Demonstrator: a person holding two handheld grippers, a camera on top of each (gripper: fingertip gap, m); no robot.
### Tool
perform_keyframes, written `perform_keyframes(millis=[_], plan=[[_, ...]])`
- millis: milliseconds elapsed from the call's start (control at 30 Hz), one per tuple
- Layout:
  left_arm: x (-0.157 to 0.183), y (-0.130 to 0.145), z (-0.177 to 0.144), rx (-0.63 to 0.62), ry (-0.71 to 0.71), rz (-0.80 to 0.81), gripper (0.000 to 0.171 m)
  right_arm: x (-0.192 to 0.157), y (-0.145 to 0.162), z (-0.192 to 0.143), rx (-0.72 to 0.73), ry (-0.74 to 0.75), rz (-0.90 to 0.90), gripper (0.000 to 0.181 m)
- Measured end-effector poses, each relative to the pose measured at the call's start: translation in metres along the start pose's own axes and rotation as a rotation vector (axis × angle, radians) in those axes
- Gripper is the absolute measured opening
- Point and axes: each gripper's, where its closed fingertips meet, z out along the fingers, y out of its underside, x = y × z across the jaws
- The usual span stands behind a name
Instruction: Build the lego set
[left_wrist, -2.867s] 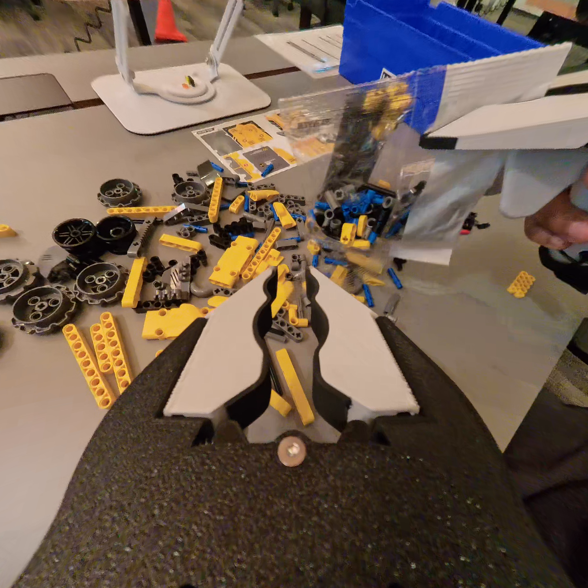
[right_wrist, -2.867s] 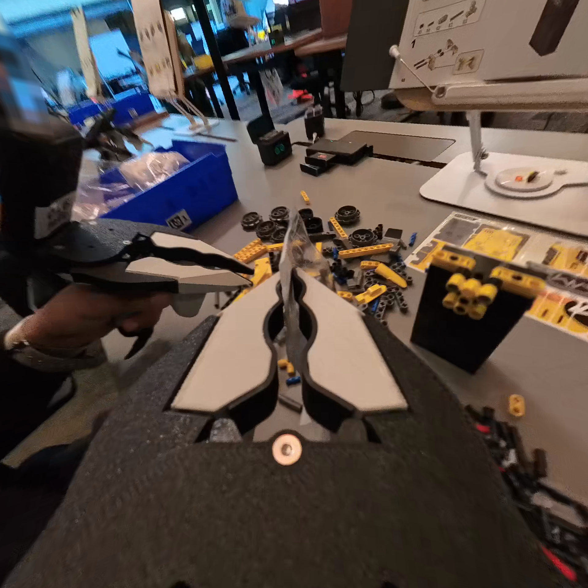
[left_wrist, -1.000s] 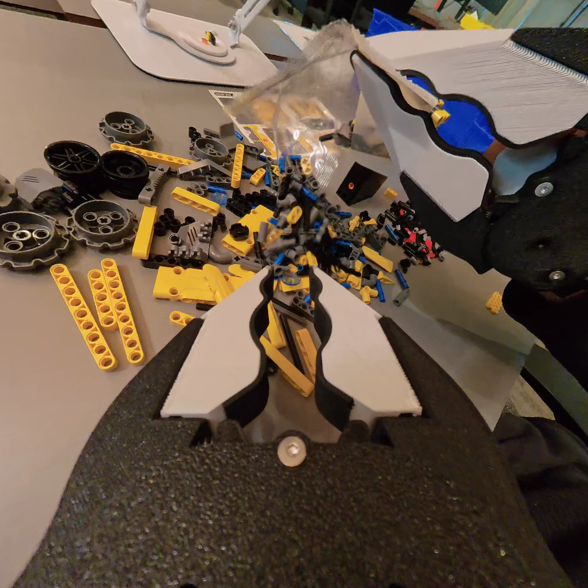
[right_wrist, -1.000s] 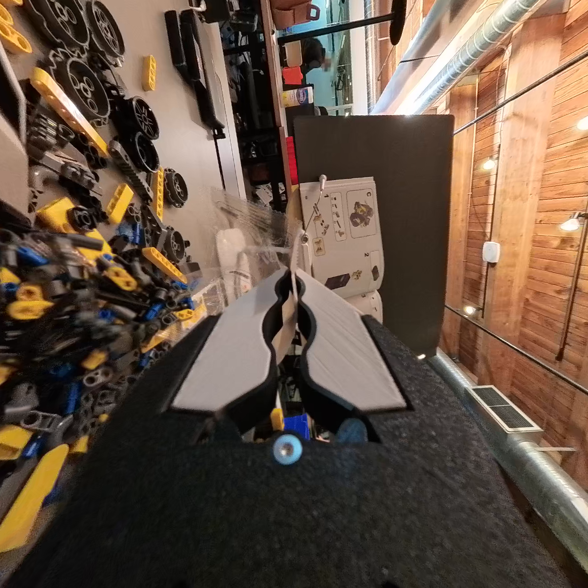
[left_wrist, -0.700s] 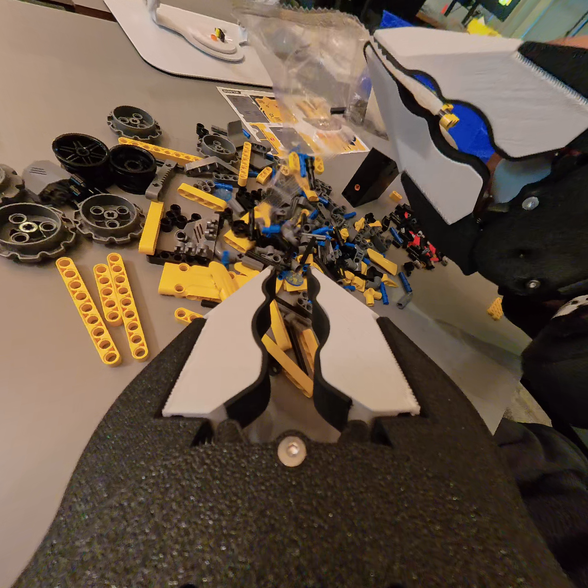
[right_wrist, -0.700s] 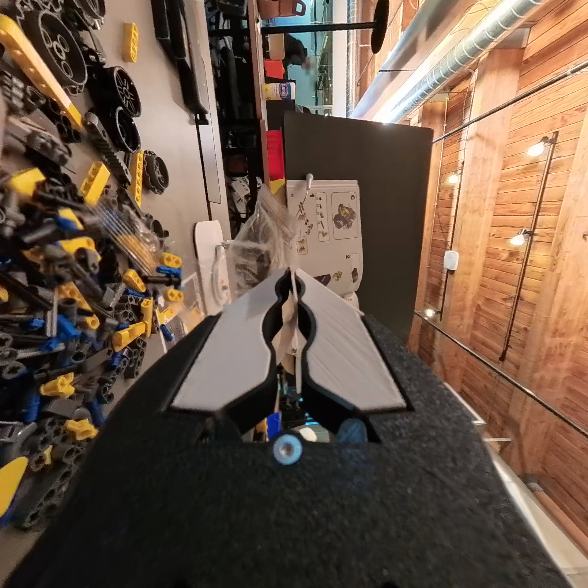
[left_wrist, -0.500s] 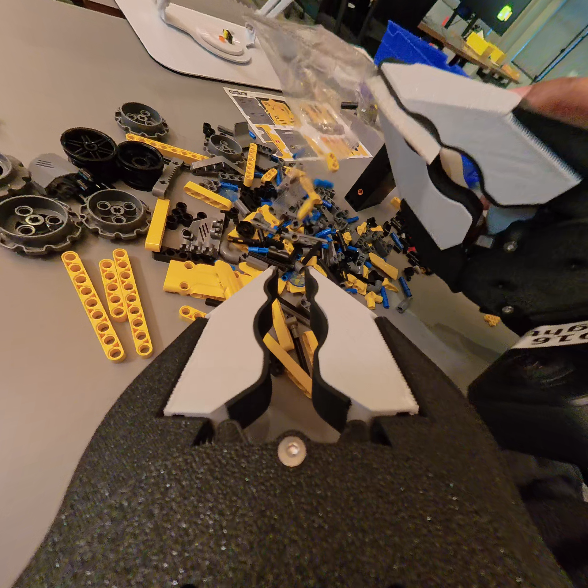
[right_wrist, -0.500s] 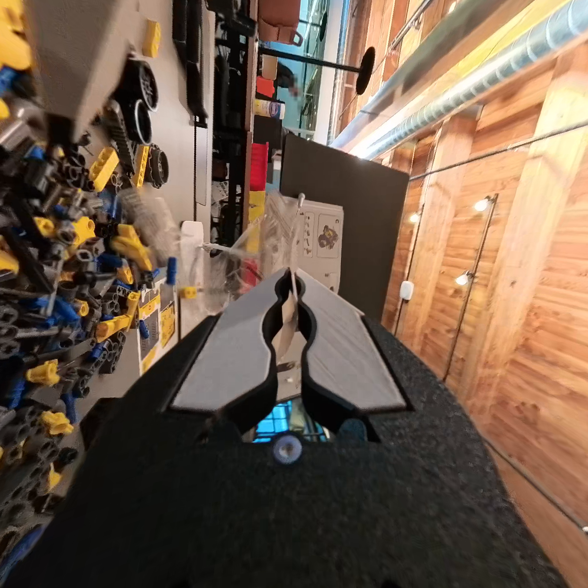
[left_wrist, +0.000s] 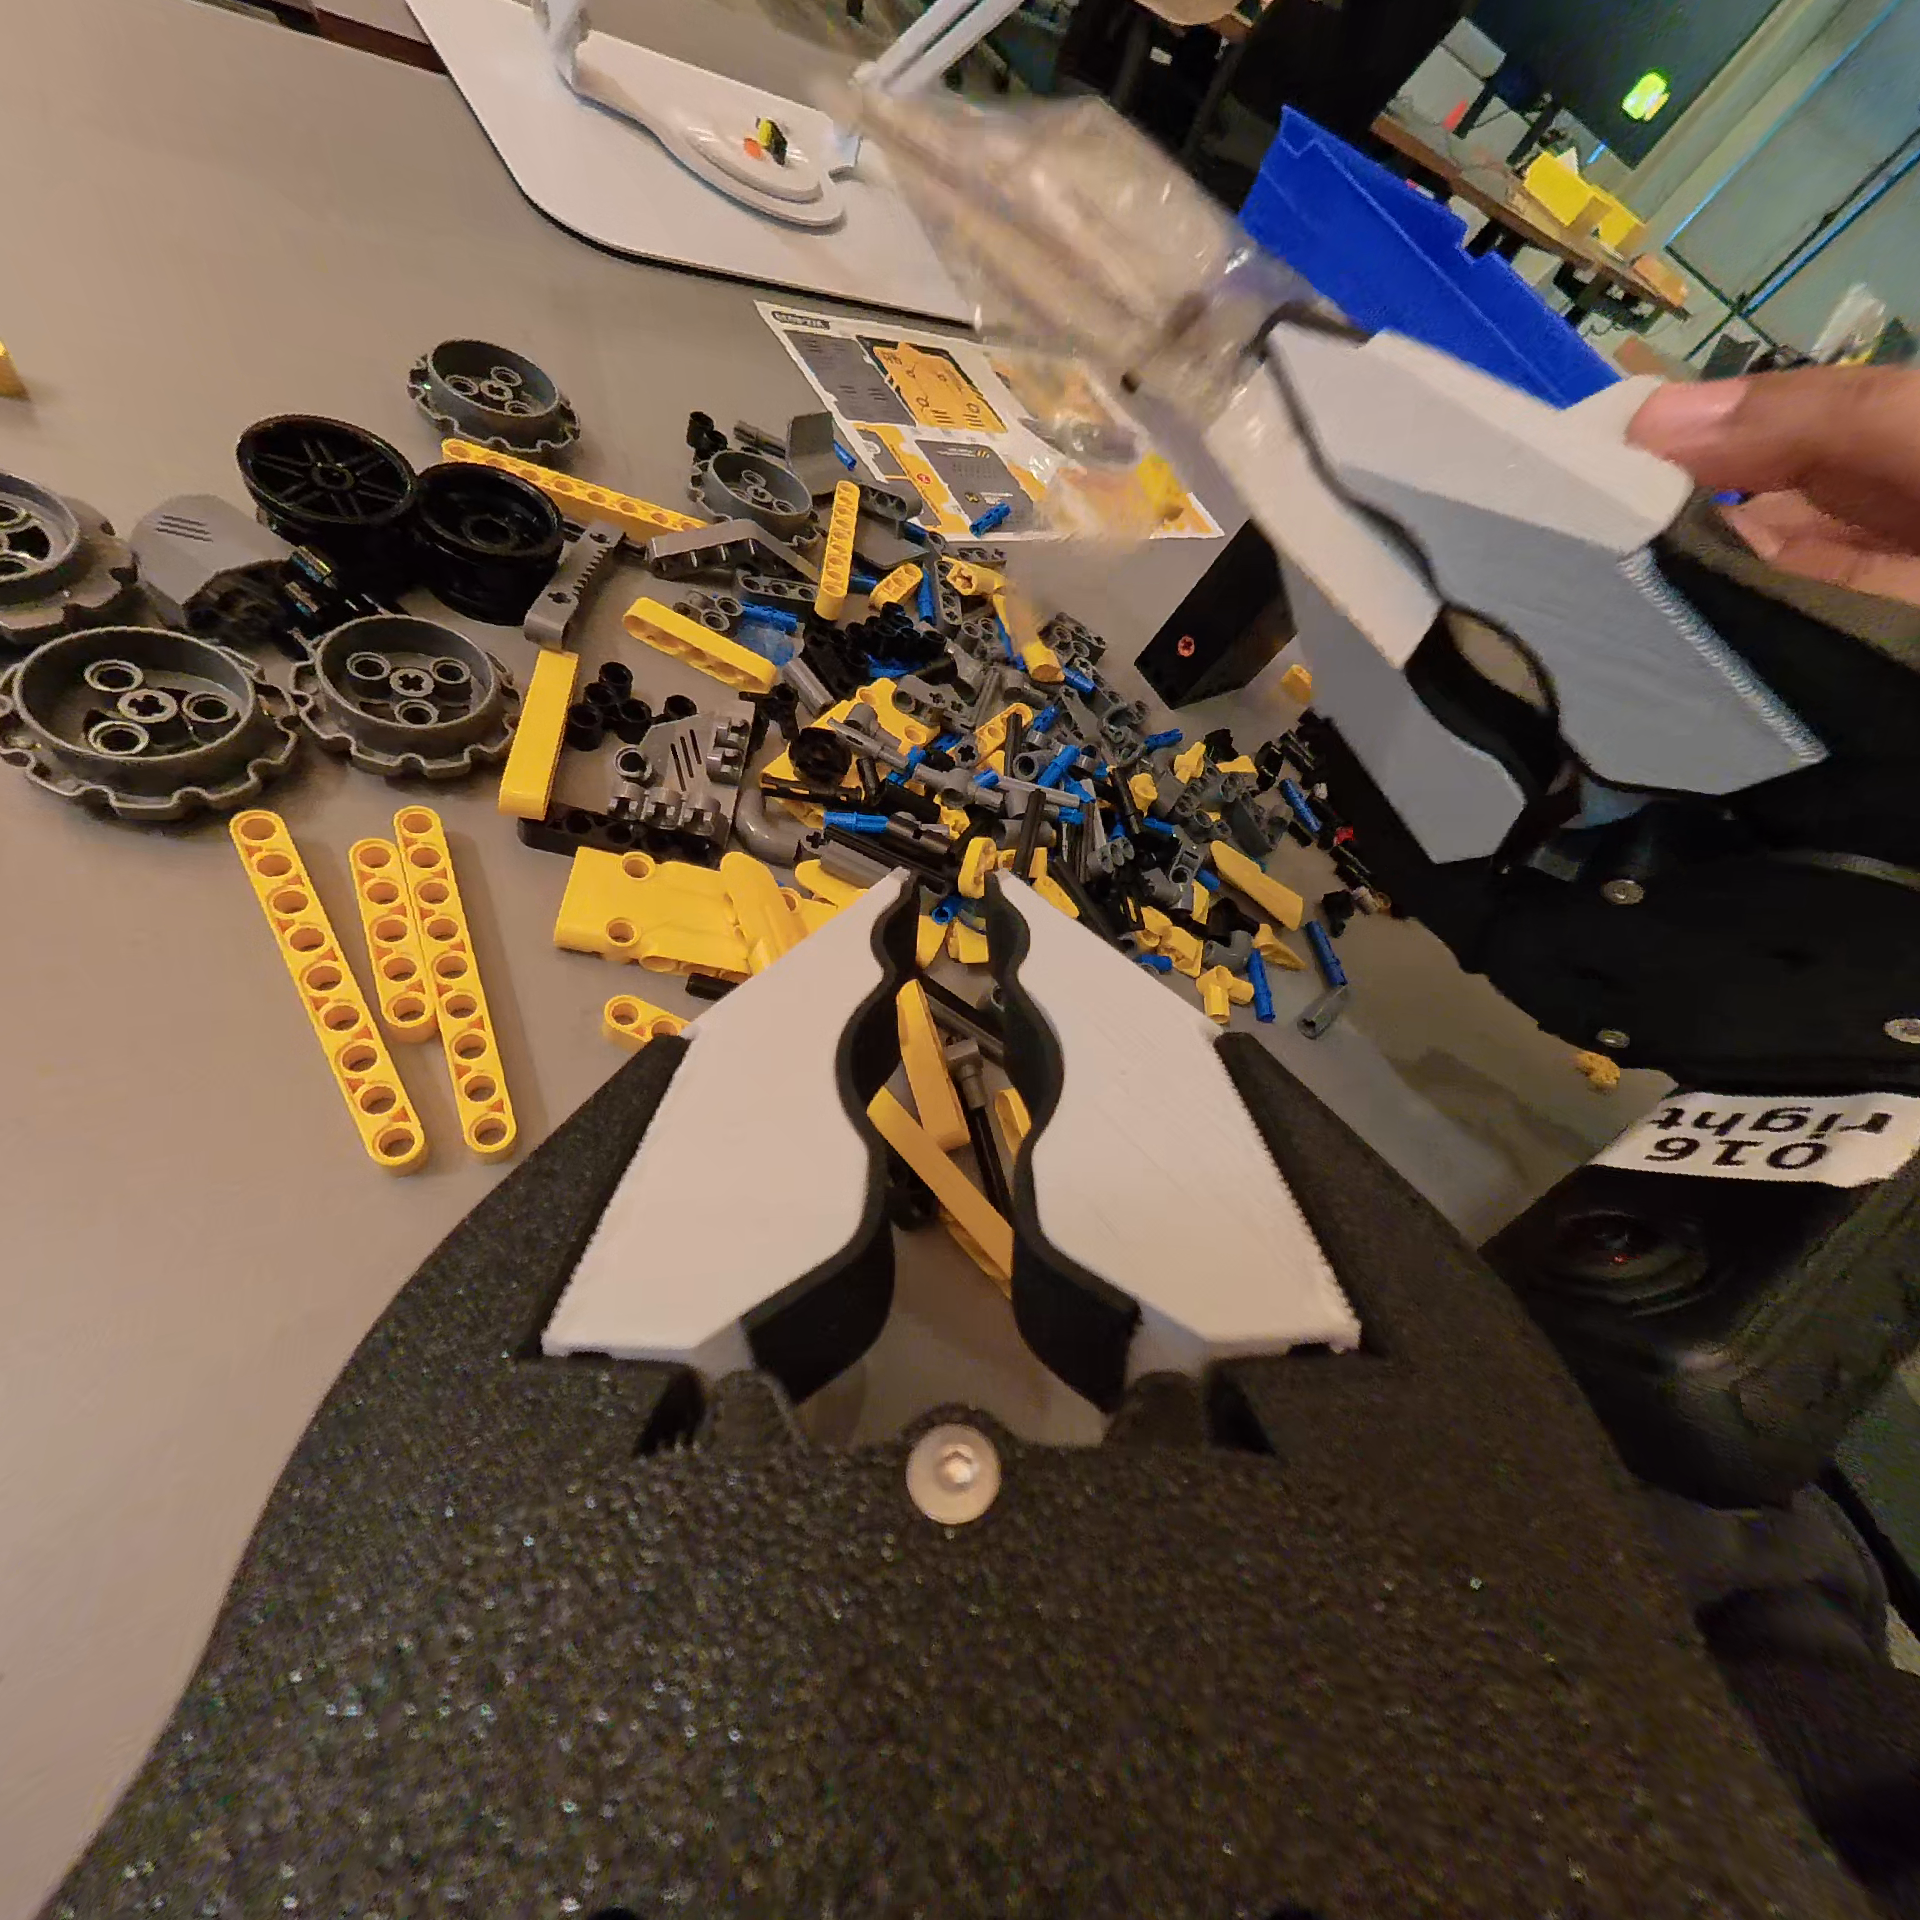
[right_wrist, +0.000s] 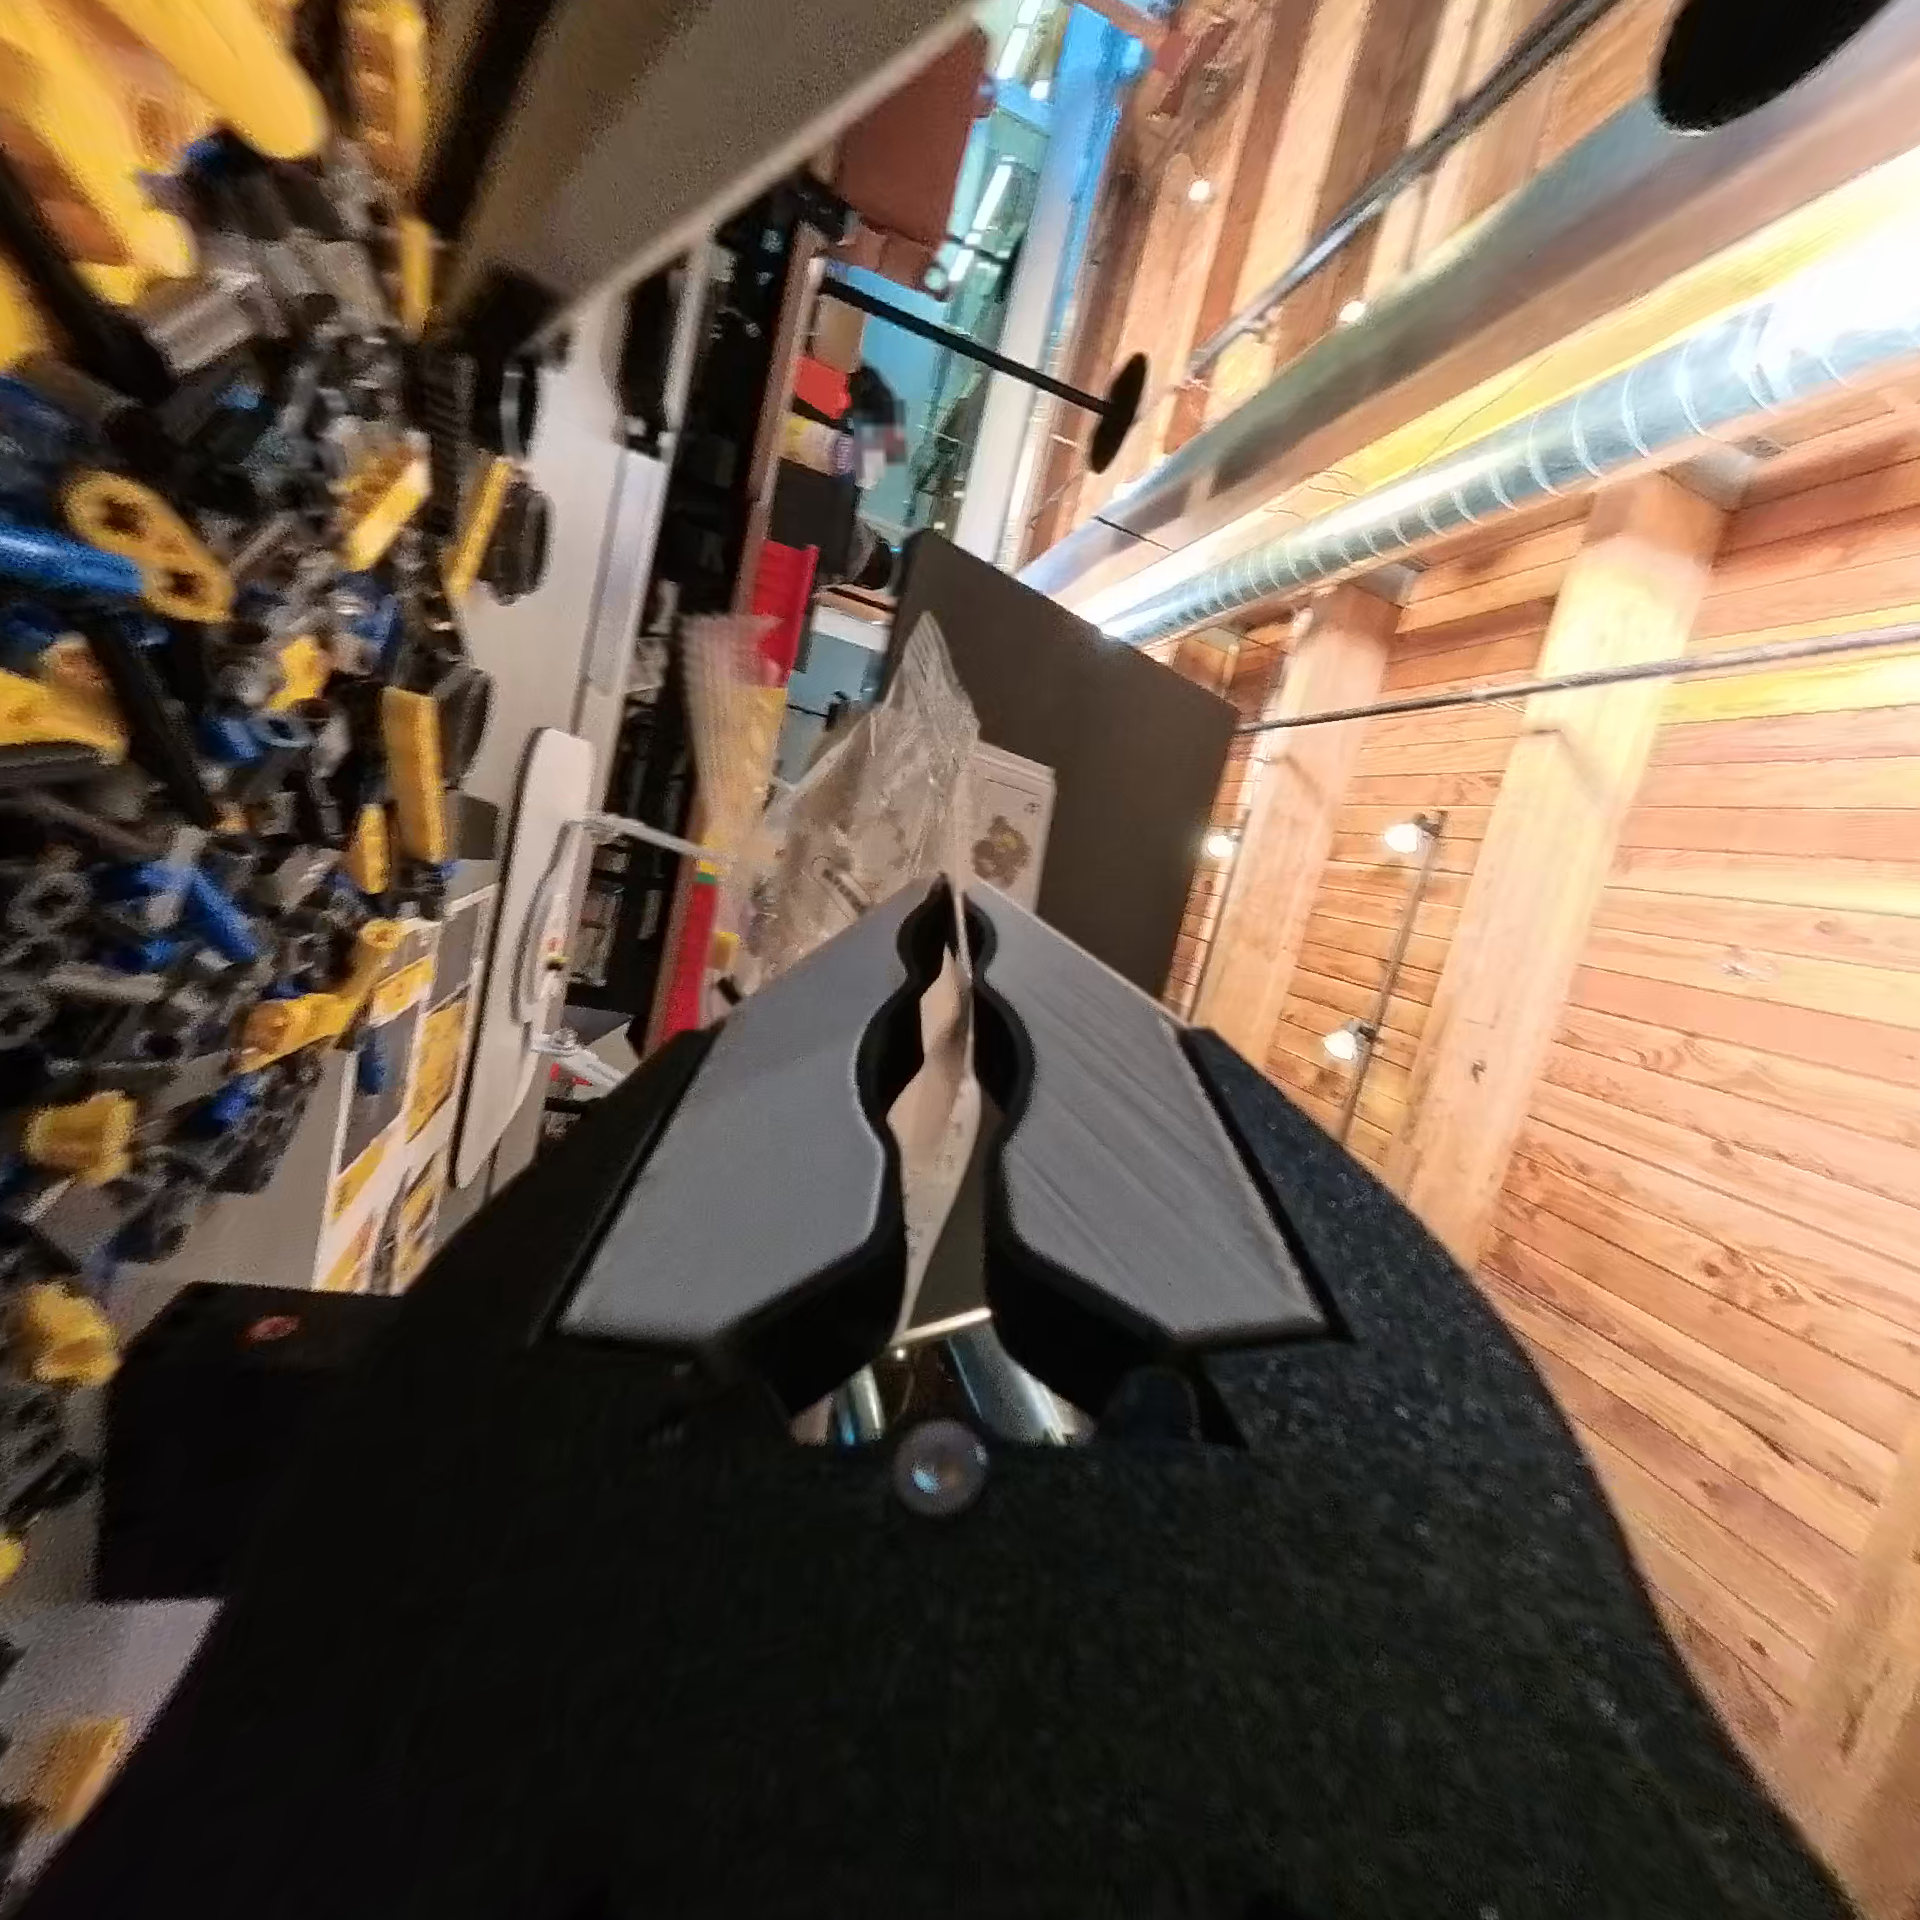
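Observation:
My right gripper is shut on the edge of a clear plastic bag. In the left wrist view it hangs high at the right with the blurred bag sticking up and left of its tips. The bag looks almost empty. Under it a pile of small yellow, blue, grey and black building parts lies on the grey table. My left gripper is slightly open and empty, low over the near edge of that pile. The right wrist view is rolled sideways, with the pile blurred at its left.
Grey toothed wheels, black tyres and long yellow beams lie left of the pile. A sticker sheet, a black block, a white stand base and a blue bin are behind. A hand grips the right gripper. The tips of one gripper are about 10 centimetres away from the tips of the other.
The right gripper turned the bag over and the small parts spilled onto the pile. The emptied bag then rose and swung right. My left gripper barely moved.

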Motion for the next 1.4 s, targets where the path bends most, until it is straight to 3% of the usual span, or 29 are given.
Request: perform_keyframes(millis=[200, 267, 367, 667, 767, 867, 1133, 1400], plan=[[0.000, 0.000, 0.000, 0.003, 0.005, -0.005, 0.011, -0.014, -0.005, 0.002, 0.042, -0.085, -0.057, 0.000], [0.000, 0.000, 0.000, 0.000, 0.005, -0.003, 0.011, -0.006, -0.008, 0.003, 0.056, -0.039, -0.109, 0.000], [0.000, 0.000, 0.000, 0.004, 0.004, 0.000, 0.011, -0.009, -0.009, 0.004, 0.045, -0.103, -0.009, 0.000], [0.000, -0.001, -0.001, 0.009, 0.016, -0.013, 0.011, -0.010, -0.002, 0.001, 0.052, -0.046, -0.100, 0.000], [0.000, -0.001, -0.001, 0.007, 0.014, -0.012, 0.012, -0.015, 0.001, 0.001, 0.047, -0.112, -0.072, 0.000], [0.000, -0.001, -0.001, 0.007, 0.013, -0.010, 0.012, -0.010, -0.002, 0.003, 0.068, -0.118, -0.147, 0.000], [0.000, -0.002, -0.002, 0.015, 0.018, -0.018, 0.011, -0.028, -0.005, 0.004, 0.140, -0.360, -0.314, 0.000], [0.000, -0.003, -0.003, 0.019, 0.033, -0.031, 0.011, -0.023, -0.001, 0.005, 0.166, -0.392, -0.485, 0.000]])
